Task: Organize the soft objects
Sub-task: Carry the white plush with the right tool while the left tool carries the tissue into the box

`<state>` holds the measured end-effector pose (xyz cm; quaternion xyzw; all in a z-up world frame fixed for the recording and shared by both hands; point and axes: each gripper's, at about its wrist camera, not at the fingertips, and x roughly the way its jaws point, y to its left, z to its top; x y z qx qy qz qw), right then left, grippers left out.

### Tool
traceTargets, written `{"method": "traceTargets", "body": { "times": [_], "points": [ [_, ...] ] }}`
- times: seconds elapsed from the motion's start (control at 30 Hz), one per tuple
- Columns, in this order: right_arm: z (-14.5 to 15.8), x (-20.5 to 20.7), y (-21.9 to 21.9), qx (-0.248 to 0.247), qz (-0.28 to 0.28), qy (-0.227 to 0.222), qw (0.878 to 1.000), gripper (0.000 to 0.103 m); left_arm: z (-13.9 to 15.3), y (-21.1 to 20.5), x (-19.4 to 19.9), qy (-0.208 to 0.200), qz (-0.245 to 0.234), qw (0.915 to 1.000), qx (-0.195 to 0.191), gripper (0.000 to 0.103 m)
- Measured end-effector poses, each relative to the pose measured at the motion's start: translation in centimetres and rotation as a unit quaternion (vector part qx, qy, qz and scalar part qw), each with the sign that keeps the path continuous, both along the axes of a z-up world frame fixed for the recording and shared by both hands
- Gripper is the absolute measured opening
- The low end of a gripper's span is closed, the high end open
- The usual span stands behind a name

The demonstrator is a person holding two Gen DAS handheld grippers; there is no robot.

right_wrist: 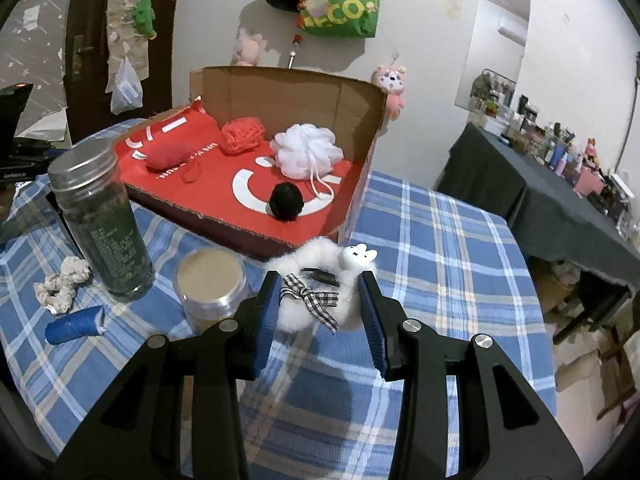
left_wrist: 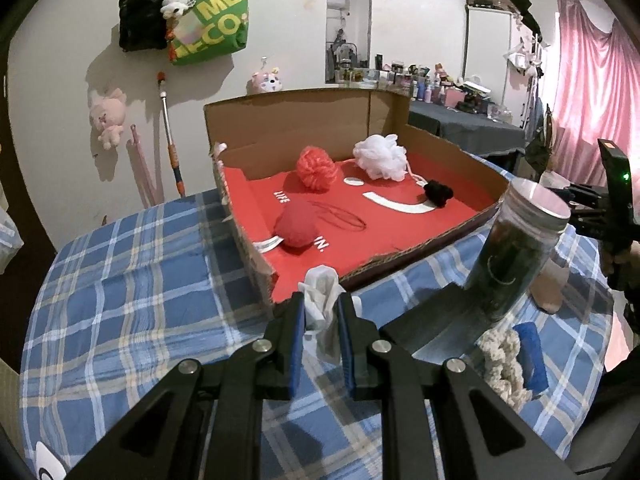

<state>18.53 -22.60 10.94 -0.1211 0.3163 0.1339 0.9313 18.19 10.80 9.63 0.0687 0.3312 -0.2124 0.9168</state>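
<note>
My left gripper [left_wrist: 321, 312] is shut on a crumpled white cloth [left_wrist: 320, 300] held just before the near corner of the red-lined cardboard box [left_wrist: 440, 240]. Inside the box lie a white bath pouf [left_wrist: 380, 156], a coral mesh pouf [left_wrist: 316, 168], a red soft ball [left_wrist: 296, 224] and a black pom [left_wrist: 438, 194]. My right gripper [right_wrist: 320, 304] is closed around a fluffy white scrunchie [right_wrist: 320, 276] with a checked bow and a bunny charm, held above the blue plaid tablecloth [right_wrist: 440, 260] near the box's front wall [right_wrist: 248, 236].
A tall dark jar with a metal lid [right_wrist: 104, 232] and a short round jar [right_wrist: 210, 284] stand left of the right gripper. A cream crocheted scrunchie [right_wrist: 62, 284] and a blue roll [right_wrist: 74, 326] lie at the left. A dark cluttered table [right_wrist: 540, 184] stands to the right.
</note>
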Motion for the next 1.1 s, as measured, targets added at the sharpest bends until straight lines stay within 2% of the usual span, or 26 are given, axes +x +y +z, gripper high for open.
{"method": "traceTargets", "body": {
  "times": [0.3,0.5,0.77,1.1],
  "points": [
    [1.6,2.1,1.5,0.013,0.043,-0.009,0.999,0.037,1.2,-1.6,2.0,-0.002,-0.025,0.9997,0.004,0.017],
    [2.9,5.4,3.3,0.037,0.087,0.016,0.995,0.037,2.4,-3.9,4.7,0.014,-0.053,0.9985,-0.004,0.017],
    [3.1,12.4,6.6,0.054,0.119,0.09,0.987,0.037,3.4,-9.0,9.3,0.052,-0.084,0.9951,0.008,0.017],
    [0.1,19.5,9.6,0.037,0.105,0.196,0.974,0.037,0.3,-14.6,15.8,0.113,-0.097,0.9851,0.085,0.017]
  ]
}}
